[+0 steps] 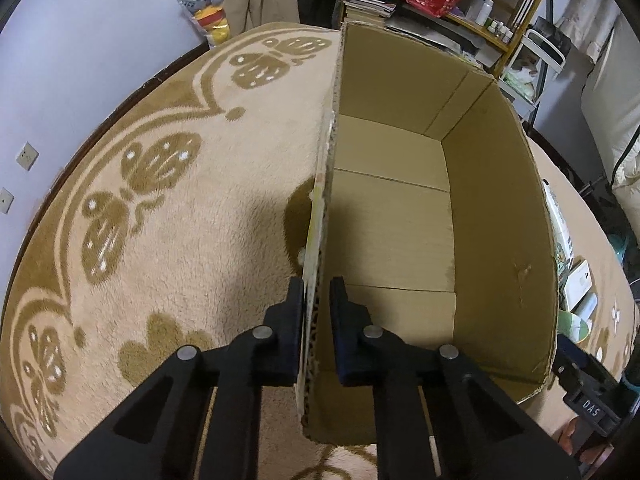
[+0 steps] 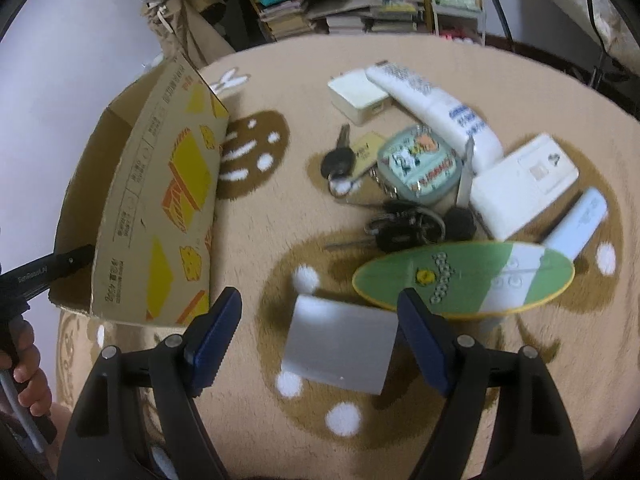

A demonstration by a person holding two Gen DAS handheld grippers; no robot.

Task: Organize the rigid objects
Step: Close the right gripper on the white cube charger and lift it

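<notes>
both fingers of left gripper (image 1: 318,292) straddle cardboard box (image 1: 496,216) wall

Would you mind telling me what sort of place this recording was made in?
Probably a lived-in room at home, used partly for storage: a patterned rug underfoot, a crowded shelf of books and bottles, and a wall socket.

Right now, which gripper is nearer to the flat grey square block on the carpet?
Right. The right gripper hovers open directly over the flat grey square block, while the left gripper is clamped on the cardboard box wall, farther away.
</notes>
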